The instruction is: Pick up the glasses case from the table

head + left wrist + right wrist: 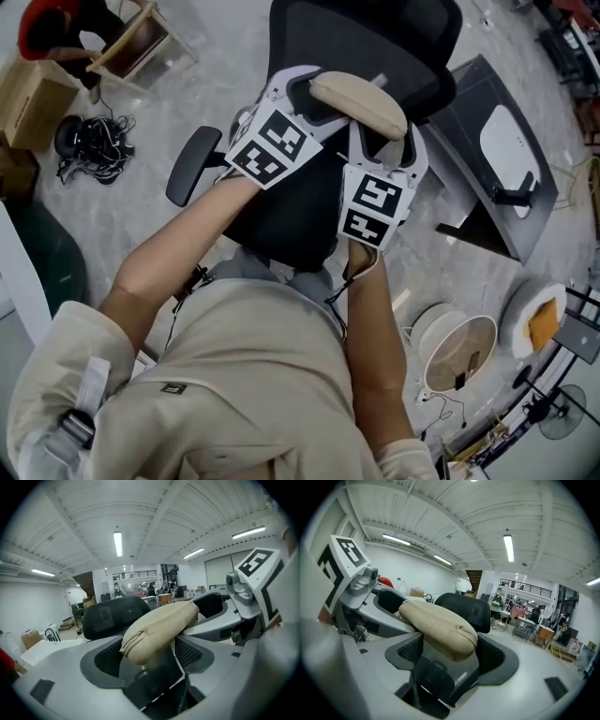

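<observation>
A beige zipped glasses case (361, 98) is held up in the air between both grippers, over a black office chair (375, 37). My left gripper (314, 94) is shut on its left end and my right gripper (384, 131) is shut on its right end. The left gripper view has the case (159, 630) lying across the jaws, with the right gripper's marker cube (258, 566) behind it. From the right gripper view the case (438, 630) sits between the jaws, and the left gripper's cube (344, 559) is at the left. No table top shows under the case.
The chair's armrest (192, 164) juts out to the left. On the floor lie tangled cables (94, 145) and a cardboard box (33, 98). A grey desk panel (497, 150) is at the right, with a round spool (459, 352) below it.
</observation>
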Demonstrator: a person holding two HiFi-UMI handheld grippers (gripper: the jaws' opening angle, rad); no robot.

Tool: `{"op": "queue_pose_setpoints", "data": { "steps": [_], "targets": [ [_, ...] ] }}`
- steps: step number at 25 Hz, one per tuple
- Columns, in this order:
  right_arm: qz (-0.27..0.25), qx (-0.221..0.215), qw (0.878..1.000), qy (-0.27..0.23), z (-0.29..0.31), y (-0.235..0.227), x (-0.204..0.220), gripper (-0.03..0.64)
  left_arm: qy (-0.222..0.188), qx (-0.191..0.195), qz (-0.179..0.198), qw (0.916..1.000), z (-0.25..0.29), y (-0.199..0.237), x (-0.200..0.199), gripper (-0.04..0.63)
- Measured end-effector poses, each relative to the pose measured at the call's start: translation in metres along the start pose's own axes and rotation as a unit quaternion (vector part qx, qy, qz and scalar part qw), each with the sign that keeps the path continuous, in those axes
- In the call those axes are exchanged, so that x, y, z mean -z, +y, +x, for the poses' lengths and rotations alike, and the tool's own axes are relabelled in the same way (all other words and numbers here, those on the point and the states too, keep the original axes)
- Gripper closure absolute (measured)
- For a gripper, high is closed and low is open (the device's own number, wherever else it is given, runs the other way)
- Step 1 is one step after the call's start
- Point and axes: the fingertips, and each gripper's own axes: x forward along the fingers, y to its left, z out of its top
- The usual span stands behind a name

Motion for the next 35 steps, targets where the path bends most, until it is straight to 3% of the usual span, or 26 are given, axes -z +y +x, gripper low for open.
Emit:
{"op": "queue_pose_setpoints", "data": {
  "steps": [16,24,35],
  "targets": [
    [-0.035,0.036,0.996,-0.067,-0.074,0.004,-0.08,0.279,-0.075,-0.025,0.035,0.9962,-0.078,-0.006,-0.077,0.253],
    [-0.068,0.049,0.994,-0.074,-0.089,0.009,-0.098,0.281,-0.097,-0.033,0.025,0.9944,-0.097,-0.004,-0.087,0.252],
    [-0.076,0.051,0.993,-0.08,-0.096,0.013,-0.105,0.281,-0.108,-0.033,0.026,0.9933,-0.106,-0.003,-0.09,0.252]
  ]
}}
